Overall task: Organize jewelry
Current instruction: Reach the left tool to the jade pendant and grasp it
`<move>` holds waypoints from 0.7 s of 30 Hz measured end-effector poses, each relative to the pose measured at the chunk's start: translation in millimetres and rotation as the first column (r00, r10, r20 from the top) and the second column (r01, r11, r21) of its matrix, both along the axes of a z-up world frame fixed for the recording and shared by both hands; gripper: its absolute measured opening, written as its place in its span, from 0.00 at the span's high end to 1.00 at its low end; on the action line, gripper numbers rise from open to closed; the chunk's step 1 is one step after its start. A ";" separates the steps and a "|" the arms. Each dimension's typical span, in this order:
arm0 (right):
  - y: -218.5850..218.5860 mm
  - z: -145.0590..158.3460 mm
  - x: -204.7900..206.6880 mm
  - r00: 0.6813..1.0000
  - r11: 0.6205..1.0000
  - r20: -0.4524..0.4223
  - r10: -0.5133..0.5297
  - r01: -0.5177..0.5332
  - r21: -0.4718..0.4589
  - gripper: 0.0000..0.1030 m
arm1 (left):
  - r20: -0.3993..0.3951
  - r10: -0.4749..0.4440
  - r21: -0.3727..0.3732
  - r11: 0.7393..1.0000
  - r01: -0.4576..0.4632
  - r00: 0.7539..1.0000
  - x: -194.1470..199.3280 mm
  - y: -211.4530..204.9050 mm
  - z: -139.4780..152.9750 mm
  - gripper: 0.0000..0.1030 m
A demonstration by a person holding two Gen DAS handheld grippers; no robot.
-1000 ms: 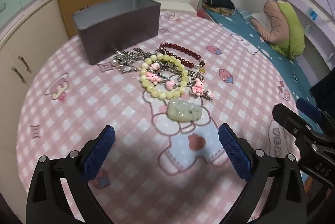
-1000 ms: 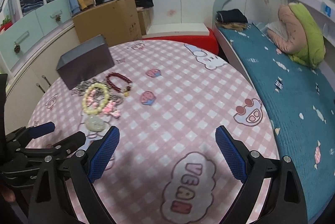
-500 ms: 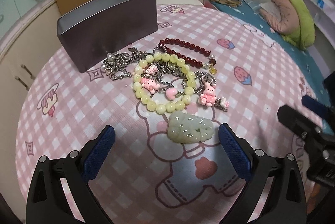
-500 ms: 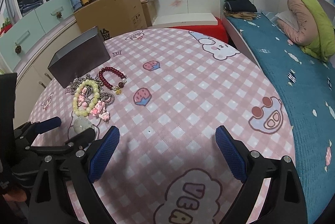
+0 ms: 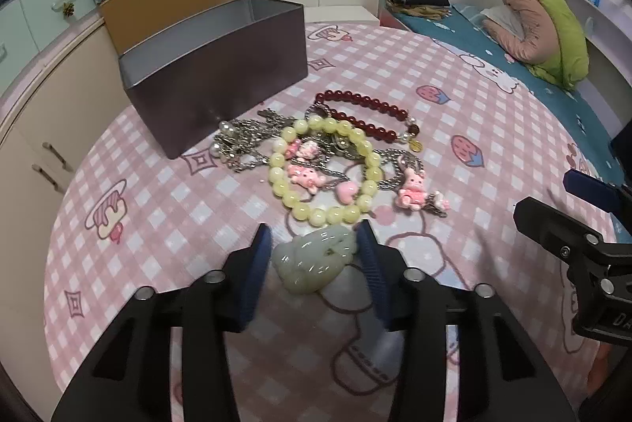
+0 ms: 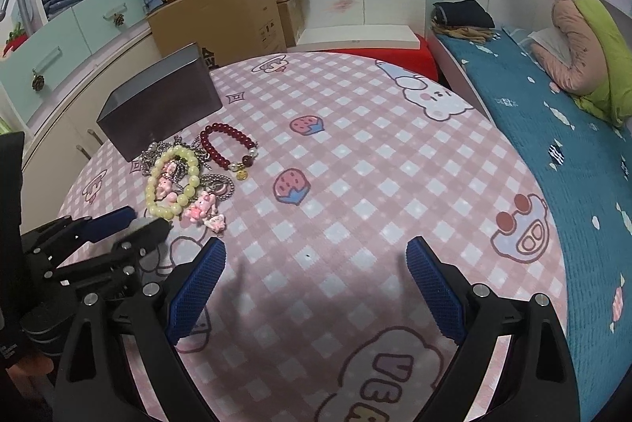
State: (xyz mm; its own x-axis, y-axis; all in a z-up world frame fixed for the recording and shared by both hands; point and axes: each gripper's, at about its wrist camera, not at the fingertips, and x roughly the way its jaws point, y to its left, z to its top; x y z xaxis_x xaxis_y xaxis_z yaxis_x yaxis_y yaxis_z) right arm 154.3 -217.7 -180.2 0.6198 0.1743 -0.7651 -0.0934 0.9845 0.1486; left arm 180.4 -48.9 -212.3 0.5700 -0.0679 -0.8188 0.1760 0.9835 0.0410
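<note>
Sitting between the blue pads of the left gripper (image 5: 316, 252) is a pale green jade pendant (image 5: 314, 260), low in the left wrist view at about six o'clock from the rest of the jewelry. Both pads press its sides, so the left claw is clenched on the pendant, which looks to be on the pink checked tablecloth (image 5: 158, 209); whether it is lifted off the cloth I cannot tell.

Just beyond it, at twelve o'clock, lies a yellow bead bracelet (image 5: 324, 169) with small pink charms (image 5: 304, 177) inside its ring. Its near beads lie just beside the pendant's top edge. At two o'clock from the pendant, a pink rabbit charm (image 5: 410, 191) rests on the cloth, attached to a silver chain (image 5: 395, 165). Farther back at one o'clock, a dark red bead bracelet (image 5: 363, 114) lies flat, ending in a small gold tag (image 5: 414, 145). A tangle of silver chains with pearls (image 5: 241, 141) sits at eleven o'clock, touching the yellow bracelet and close to the foot of a dark open box (image 5: 213, 74), which stands upright at the far left of the heap.

Over in the right wrist view, the right gripper (image 6: 316, 287) hangs over bare cloth with its blue pads spread wide and nothing between them, well apart from the jewelry at its ten o'clock. A cardboard carton (image 6: 221, 15) stands beyond the table.
</note>
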 end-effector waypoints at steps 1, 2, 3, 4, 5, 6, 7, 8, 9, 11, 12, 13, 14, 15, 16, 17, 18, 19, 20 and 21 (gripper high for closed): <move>2.2 -0.3 1.0 1.000 1.000 -0.001 0.003 -0.003 -0.004 0.12 | 0.000 -0.004 -0.004 1.000 0.004 1.000 0.0 1.0 0.3 0.58; 4.7 -1.0 2.1 1.000 1.000 -0.004 0.008 -0.008 -0.009 0.12 | 0.001 -0.008 -0.009 1.000 0.008 1.000 -0.1 3.3 0.5 0.58; 7.5 -2.0 3.2 1.000 1.000 -0.009 0.013 -0.013 -0.013 0.12 | 0.000 -0.009 -0.021 1.000 0.009 1.000 -0.6 6.2 0.9 0.58; 9.7 -2.5 3.5 1.000 1.000 -0.010 0.018 -0.018 -0.015 0.12 | -0.002 -0.010 -0.039 0.999 0.009 1.000 -1.6 9.0 1.4 0.58; 12.4 -2.9 4.0 1.000 1.000 -0.012 0.025 -0.025 -0.017 0.12 | -0.007 -0.013 -0.070 0.997 0.013 1.000 -3.1 14.9 2.3 0.58; 16.0 -3.7 4.8 0.999 0.999 -0.016 0.035 -0.035 -0.023 0.12 | -0.010 -0.017 -0.090 0.996 0.016 1.000 -6.2 19.2 2.3 0.58; 18.9 -4.1 5.0 0.999 0.999 -0.018 0.041 -0.042 -0.026 0.12 | -0.014 -0.019 -0.111 0.994 0.017 1.000 -8.1 25.8 2.9 0.58; 22.0 -4.7 5.5 0.999 0.998 -0.018 0.051 -0.051 -0.027 0.12 | -0.017 -0.017 -0.121 0.993 0.015 1.000 -9.7 27.8 3.2 0.58; 24.8 -5.8 6.3 0.998 0.998 -0.020 0.061 -0.062 -0.027 0.12 | -0.018 -0.015 -0.133 0.991 0.013 1.000 -11.0 31.5 3.8 0.58; 29.7 -8.5 8.8 0.997 0.997 -0.028 0.076 -0.076 -0.026 0.12 | -0.015 -0.018 -0.146 0.989 0.016 1.000 -14.0 37.9 5.3 0.58; 32.5 -9.7 10.6 0.996 0.996 -0.032 0.086 -0.087 -0.021 0.12 | -0.012 -0.019 -0.147 0.989 0.017 1.000 -15.5 39.8 6.4 0.58; 35.2 -10.4 11.4 0.995 0.995 -0.033 0.095 -0.095 -0.018 0.12 | -0.010 -0.019 -0.152 0.988 0.018 1.000 -16.6 42.4 7.8 0.58; 38.2 -11.3 13.4 0.994 0.994 -0.035 0.106 -0.106 -0.013 0.12 | -0.009 -0.020 -0.156 0.988 0.018 1.000 -18.0 44.7 9.1 0.58; 40.9 -12.0 15.3 0.993 0.993 -0.037 0.114 -0.115 -0.010 0.12 | -0.007 -0.021 -0.159 0.987 0.019 1.000 -18.9 46.1 10.3 0.58; 44.1 -12.8 17.6 0.991 0.992 -0.040 0.126 -0.127 -0.007 0.12 | -0.004 -0.021 -0.160 0.987 0.020 1.000 -19.5 47.6 12.0 0.58; 47.1 -12.7 19.3 0.990 0.991 -0.038 0.134 -0.134 -0.010 0.12 | -0.001 -0.025 -0.155 0.988 0.024 1.000 -20.0 48.7 13.6 0.58; 50.5 -12.2 21.0 0.989 0.990 -0.031 0.142 -0.142 -0.011 0.12 | 0.001 -0.027 -0.151 0.988 0.026 1.000 -22.1 49.7 13.5 0.58; 52.8 -11.6 22.8 0.989 0.989 -0.027 0.145 -0.145 -0.012 0.12 | 0.003 -0.026 -0.149 0.988 0.026 1.000 -22.5 50.5 14.1 0.58; 55.3 -11.6 25.5 0.990 0.990 -0.027 0.142 -0.142 -0.017 0.13 | 0.004 -0.024 -0.150 0.988 0.024 1.000 -22.8 51.5 14.8 0.58; 57.0 -11.9 28.0 0.989 0.990 -0.026 0.142 -0.143 -0.015 0.17 | 0.004 -0.023 -0.153 0.988 0.024 1.000 -23.1 52.5 15.3 0.58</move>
State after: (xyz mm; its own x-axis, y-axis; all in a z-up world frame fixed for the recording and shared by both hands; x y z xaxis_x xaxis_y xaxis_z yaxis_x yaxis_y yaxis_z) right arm 182.4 -160.7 -192.0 0.5702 0.2464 -0.7837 -0.2292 0.9638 0.1363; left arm 157.3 3.5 -197.0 0.5689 -0.2054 -0.7963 0.1991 0.9739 -0.1089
